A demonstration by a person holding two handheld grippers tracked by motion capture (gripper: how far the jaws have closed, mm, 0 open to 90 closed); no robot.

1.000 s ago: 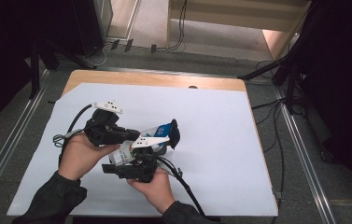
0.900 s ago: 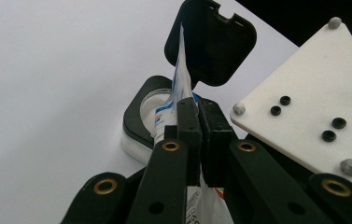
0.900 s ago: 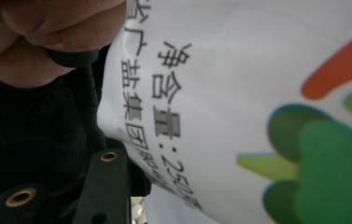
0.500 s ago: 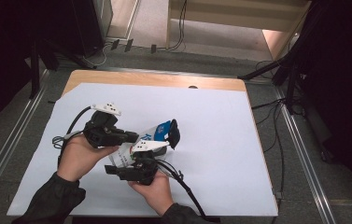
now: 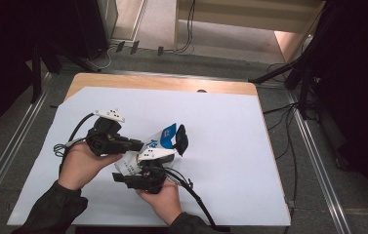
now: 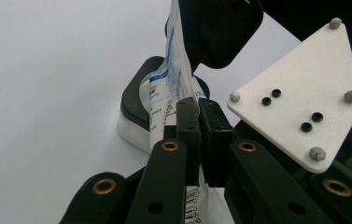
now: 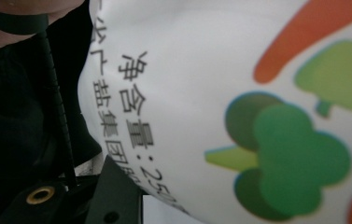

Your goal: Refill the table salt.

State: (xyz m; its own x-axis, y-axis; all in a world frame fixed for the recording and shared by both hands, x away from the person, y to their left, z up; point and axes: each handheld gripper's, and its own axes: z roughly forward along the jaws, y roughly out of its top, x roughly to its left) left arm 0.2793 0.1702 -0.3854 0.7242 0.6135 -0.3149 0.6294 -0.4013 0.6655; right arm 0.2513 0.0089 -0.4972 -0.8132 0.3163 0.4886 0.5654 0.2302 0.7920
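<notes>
A white and blue printed bag (image 5: 164, 135) is held up between both grippers over the white sheet (image 5: 230, 146). My left gripper (image 5: 140, 145) is shut on the bag's edge (image 6: 173, 70); its jaws (image 6: 198, 105) press together with the film between them. My right gripper (image 5: 123, 178) lies under the bag's lower end, its white plate (image 6: 299, 93) close by. In the right gripper view the bag (image 7: 211, 70) sits right against the camera with one black finger (image 7: 113, 196) below it, the other finger hidden. A small black and white container (image 6: 134, 109) with its lid raised (image 5: 181, 139) stands just beyond the bag.
The white sheet covers a wooden table (image 5: 162, 83). Cables trail from both grippers across the sheet (image 5: 71, 139). Metal rails (image 5: 313, 161) run along the table's sides, and dark stands and cables lie on the floor around it.
Both hands and the bag have drifted slightly toward the near edge. The left gripper's hold on the bag looks the same.
</notes>
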